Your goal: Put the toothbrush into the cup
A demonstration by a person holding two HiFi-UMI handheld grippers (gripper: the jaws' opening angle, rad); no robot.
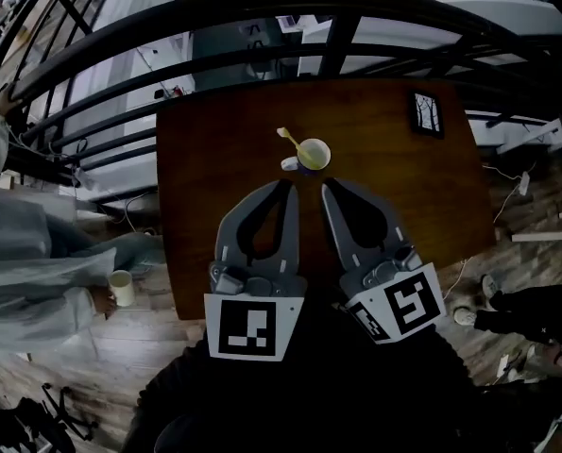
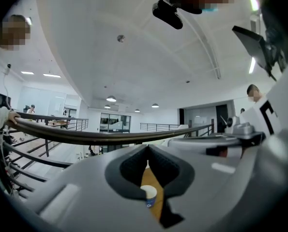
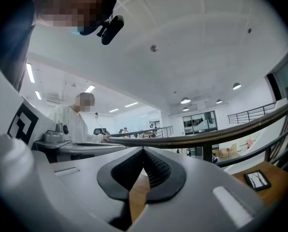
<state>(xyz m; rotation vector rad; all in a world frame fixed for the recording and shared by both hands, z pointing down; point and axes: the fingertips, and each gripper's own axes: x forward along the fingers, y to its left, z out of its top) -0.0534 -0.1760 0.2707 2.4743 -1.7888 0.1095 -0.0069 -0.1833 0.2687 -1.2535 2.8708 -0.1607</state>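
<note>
Status: toothbrush [image 1: 289, 140] is in the cup [image 1: 313, 155]. It's leaning on the rim w/ the yellow end sticking out up and to the left in head view, so I'd call the task done, nothing left to place. The cup stands upright near the middle of the dark table [image 1: 214, 140], handle on its near-left side. Can't tell which end of the brush is down, too small. Left gripper [image 1: 286, 187]: jaws together at the tips, nothing between them. Its own view only shows the cup through the gap behind the pads, farther off on the table, not gripped. Right gripper [image 1: 327, 187]: same, pads meeting, empty, just bare tabletop showing through the gap. Both sit side by side on the near side of the cup, tips pointing at it but apart from it, no contact. Prob. parked shut and clear on purpose so nothing nudges the cup, since a leaning brush makes it a bit tippy on that side. Other stuff: small picture frame [image 1: 428, 113] at the far right of the table, well apart from the cup, and the railing [image 1: 262, 17] beyond the table's far edge. A person in a pale coat [image 1: 16, 253] is at left, off the table, w/ a paper cup [image 1: 122, 288] in hand. None of it is in the way.
</note>
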